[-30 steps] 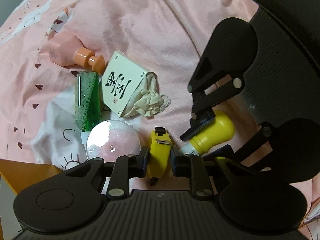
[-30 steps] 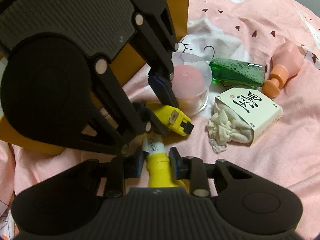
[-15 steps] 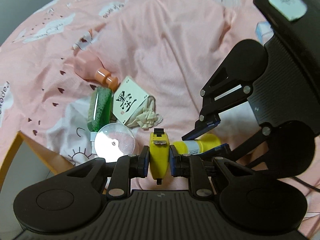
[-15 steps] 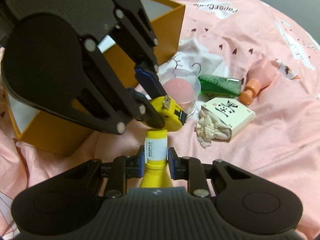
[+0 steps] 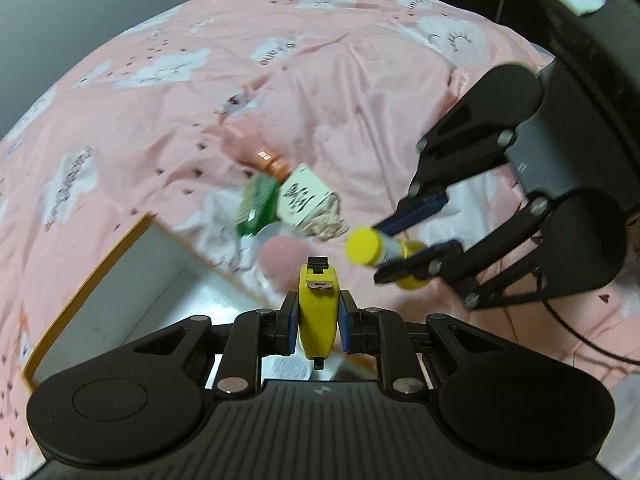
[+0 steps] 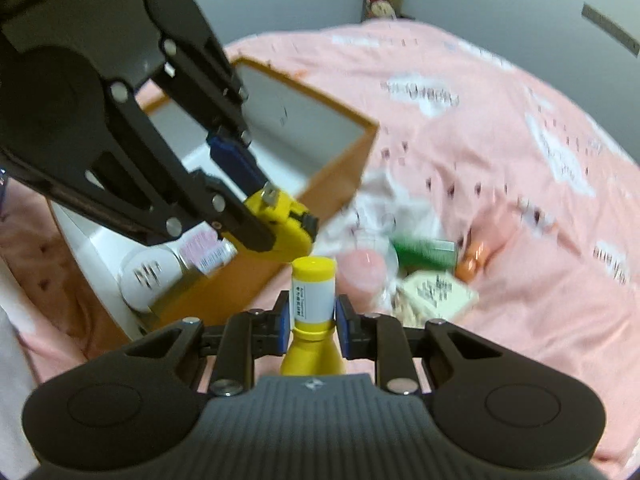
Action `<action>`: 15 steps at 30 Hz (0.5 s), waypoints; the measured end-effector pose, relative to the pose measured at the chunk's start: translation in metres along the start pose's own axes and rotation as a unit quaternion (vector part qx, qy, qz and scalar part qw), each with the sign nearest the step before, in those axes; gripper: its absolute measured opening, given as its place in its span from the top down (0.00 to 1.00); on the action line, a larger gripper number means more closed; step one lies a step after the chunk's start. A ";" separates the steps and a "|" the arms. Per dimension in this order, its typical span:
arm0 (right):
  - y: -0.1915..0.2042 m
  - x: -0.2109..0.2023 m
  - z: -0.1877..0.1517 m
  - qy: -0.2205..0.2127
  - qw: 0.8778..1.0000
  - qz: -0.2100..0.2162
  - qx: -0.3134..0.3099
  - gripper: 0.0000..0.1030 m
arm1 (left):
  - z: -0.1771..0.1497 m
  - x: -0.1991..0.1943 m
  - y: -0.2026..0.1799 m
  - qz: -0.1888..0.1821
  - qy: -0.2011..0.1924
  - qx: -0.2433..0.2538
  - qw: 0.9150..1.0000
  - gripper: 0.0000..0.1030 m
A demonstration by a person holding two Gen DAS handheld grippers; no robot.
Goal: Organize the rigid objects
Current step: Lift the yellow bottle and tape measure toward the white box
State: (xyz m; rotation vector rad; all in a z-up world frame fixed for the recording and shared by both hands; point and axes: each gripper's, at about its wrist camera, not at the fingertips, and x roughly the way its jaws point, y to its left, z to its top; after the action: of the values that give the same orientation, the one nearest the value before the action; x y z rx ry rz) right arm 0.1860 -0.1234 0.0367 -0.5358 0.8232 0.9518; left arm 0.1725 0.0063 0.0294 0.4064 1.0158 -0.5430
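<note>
1. Left wrist view: the left gripper point(image 5: 319, 317) is clamped on the yellow tape measure point(image 5: 319, 312), pads on its two flat sides. A second ago the tape lay on the pink quilt point(image 5: 320, 92) between the jaws; now it rides well above it, and the open box point(image 5: 132, 264) has come into sight below and to the left. The leftover pile has shrunk into the distance: green bottle point(image 5: 258, 204), white carton point(image 5: 302, 200), pink-lidded jar point(image 5: 280, 250) and an orange-capped bottle point(image 5: 268, 160), all blurred by motion.

2. Same view, right side: the right gripper point(image 5: 404, 248) holds the yellow bottle point(image 5: 380, 248) off the quilt, cap pointing towards the camera. Half a second ago it was lower, close to the quilt.

3. Right wrist view: the right gripper point(image 6: 312, 320) is closed on the neck of the yellow bottle point(image 6: 313, 300), just under its labelled cap. The left gripper point(image 6: 256, 216) carries the tape measure point(image 6: 284, 224) over the near rim of the box point(image 6: 332, 184), which already holds a white jar point(image 6: 146, 278) and a labelled item beside it.

4. Meaning: both lifts have worked and both hands have swung towards the box. I judge the tape measure is about to be dropped in first, the bottle after it; four things remain on the quilt.
</note>
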 end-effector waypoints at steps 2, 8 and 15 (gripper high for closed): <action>0.008 -0.008 0.011 -0.015 1.000 -0.001 -0.011 0.79 | -0.010 -0.010 0.006 0.011 0.001 -0.007 1.000 0.79; 0.035 -0.027 0.045 -0.058 0.998 0.008 -0.035 0.79 | -0.043 -0.035 0.029 0.044 0.017 -0.032 0.998 0.79; 0.069 -0.006 0.078 -0.071 0.996 0.045 -0.042 0.79 | -0.091 -0.037 0.052 0.062 0.057 -0.044 0.995 0.79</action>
State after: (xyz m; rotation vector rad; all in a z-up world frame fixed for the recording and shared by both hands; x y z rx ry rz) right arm 0.1531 -0.0369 0.0842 -0.4998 0.6858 1.0993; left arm 0.1261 0.1071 0.0230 0.4218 1.1123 -0.3657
